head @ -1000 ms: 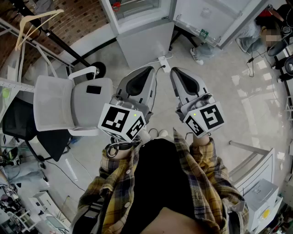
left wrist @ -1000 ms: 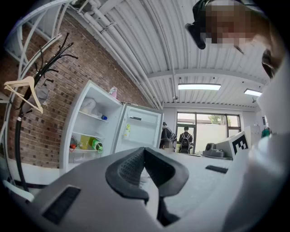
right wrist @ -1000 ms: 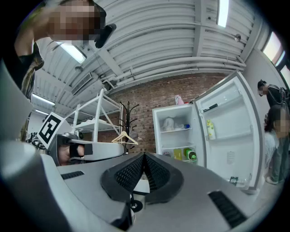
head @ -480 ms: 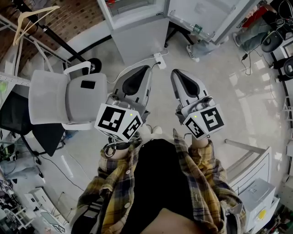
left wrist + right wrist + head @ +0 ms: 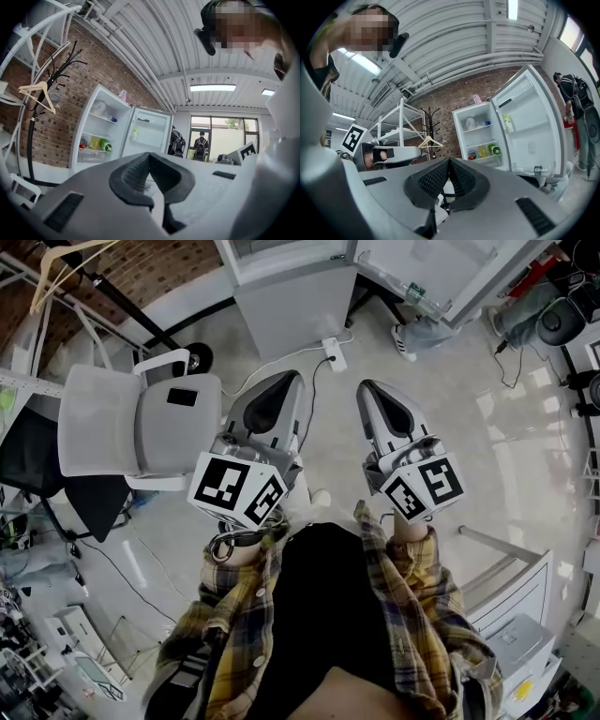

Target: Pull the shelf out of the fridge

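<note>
Head view: the left gripper (image 5: pixel 284 381) and right gripper (image 5: pixel 367 388) point at the far fridge (image 5: pixel 291 301), well apart from it.

Left gripper view: jaws clenched, empty; the shelf (image 5: pixel 99 117) sits inside the fridge, far left.

Right gripper view: jaws clenched, empty.

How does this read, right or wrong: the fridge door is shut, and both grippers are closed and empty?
Wrong in one respect: the fridge door stands wide open, as the right gripper view shows. The rest holds: the left gripper and the right gripper are closed and empty.
</note>
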Demonstrator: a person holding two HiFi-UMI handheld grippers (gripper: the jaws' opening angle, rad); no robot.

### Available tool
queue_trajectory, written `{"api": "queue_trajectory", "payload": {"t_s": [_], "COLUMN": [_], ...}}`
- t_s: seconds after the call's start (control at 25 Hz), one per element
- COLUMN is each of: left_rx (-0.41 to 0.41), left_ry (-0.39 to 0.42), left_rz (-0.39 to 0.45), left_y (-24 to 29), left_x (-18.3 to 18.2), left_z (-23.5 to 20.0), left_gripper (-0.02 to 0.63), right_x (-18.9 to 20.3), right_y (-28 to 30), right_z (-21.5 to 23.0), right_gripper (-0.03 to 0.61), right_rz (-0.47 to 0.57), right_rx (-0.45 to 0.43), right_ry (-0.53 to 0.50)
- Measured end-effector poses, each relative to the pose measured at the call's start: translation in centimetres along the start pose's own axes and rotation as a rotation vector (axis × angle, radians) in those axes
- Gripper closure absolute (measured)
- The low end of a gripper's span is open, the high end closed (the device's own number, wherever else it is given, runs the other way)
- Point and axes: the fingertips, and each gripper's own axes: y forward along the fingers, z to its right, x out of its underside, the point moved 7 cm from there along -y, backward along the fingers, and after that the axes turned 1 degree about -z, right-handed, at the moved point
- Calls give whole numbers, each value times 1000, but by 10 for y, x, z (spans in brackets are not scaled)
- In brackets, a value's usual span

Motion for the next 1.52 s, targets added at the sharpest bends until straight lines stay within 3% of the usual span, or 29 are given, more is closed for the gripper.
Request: {"api": "queue_trajectory", "payload": {"t_s": [0.96,1.52], "left_rx": [35,45], "left_ry": [-6,-29], "left_rz": [9,-10], "left_y": [135,175], "left_x": [-56,-60], "left_z": [-195,-250], "left_gripper": [610,610], "right_x": [-20,-19], "right_y": [227,302], "right_z": [80,103], "right_gripper": [560,560], "right_rz": [13,-1], "right_rx": [36,11], "right_ry": [62,113]}}
